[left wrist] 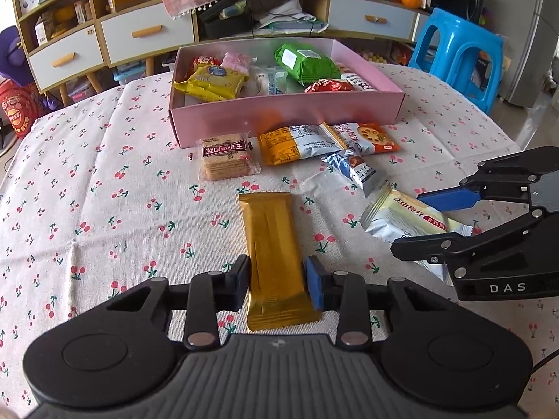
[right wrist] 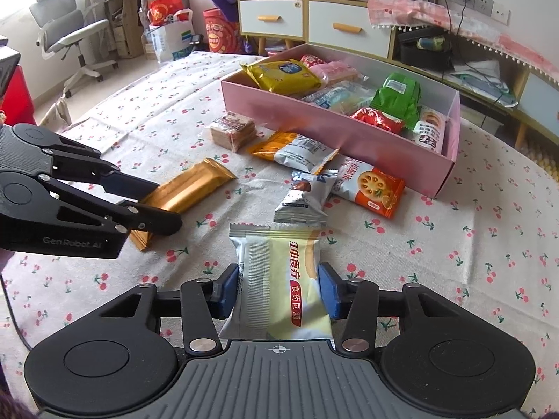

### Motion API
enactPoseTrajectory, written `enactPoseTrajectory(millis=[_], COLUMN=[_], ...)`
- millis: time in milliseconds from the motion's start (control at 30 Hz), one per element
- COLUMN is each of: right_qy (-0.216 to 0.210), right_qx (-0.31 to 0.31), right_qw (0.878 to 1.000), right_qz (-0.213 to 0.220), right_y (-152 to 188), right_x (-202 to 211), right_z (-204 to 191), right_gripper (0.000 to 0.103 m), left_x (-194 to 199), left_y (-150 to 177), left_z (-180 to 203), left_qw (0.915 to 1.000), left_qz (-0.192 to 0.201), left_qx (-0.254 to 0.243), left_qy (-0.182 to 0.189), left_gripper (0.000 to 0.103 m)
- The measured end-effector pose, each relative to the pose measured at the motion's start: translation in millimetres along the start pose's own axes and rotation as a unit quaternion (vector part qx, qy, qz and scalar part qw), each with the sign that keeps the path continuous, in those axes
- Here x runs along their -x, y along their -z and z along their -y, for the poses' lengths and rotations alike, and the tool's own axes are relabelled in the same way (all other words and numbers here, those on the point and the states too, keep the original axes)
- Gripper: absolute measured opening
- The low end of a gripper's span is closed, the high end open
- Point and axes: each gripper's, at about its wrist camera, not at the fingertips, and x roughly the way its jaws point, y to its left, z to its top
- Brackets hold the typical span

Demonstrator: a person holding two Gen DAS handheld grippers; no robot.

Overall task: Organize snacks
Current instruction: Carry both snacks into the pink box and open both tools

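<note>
pick-up step in hand: left gripper point(left wrist: 276, 286) closed on gold bar point(left wrist: 270, 244), right gripper point(right wrist: 279, 291) closed on pale packet point(right wrist: 279, 279), both on cloth point(left wrist: 104, 192); next calls for lift and carry into pink box point(left wrist: 286, 111).

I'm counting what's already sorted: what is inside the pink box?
The pink cardboard box holds yellow packets, a pink packet, a pale blue-white packet, a green pack, and a red wrapper. Anything beneath them is hidden.

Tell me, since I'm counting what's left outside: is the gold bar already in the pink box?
No, the gold bar lies on the tablecloth between the left gripper jaws, outside the pink box.
</note>
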Motion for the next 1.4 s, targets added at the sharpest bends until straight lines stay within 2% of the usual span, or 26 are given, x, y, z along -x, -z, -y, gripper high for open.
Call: enactPoseTrajectory(millis=[233,700,1000,1133,1400], right_qy=[-0.015,-0.010,0.009,0.010,0.006], right_qx=[-0.012,-0.044,-0.115,-0.153,-0.216], right_qw=[1.000,0.998,0.989,0.983,0.971], right_qz=[0.011,0.049,0.088,0.102,0.099], right_y=[-6,-25,-56,-71,-103], right_x=[9,29,37,35,14], right_z=[0,9,38,48,82], right_gripper=[0.047,0.047,0.047,0.047,0.047], left_x=[4,20,27,28,2], left_y=[-2,-19,-47,-57,-90], left_z=[1,-1,1,-6,-28], left_qw=[1.0000,0.9991,0.9965,0.9929,0.9899], left_qz=[-0.003,0.022,0.057,0.069,0.083], left_qx=[0.001,0.030,0.051,0.083,0.091], left_qy=[0.005,0.020,0.034,0.051,0.070], left_gripper=[0.028,0.028,0.028,0.028,0.028])
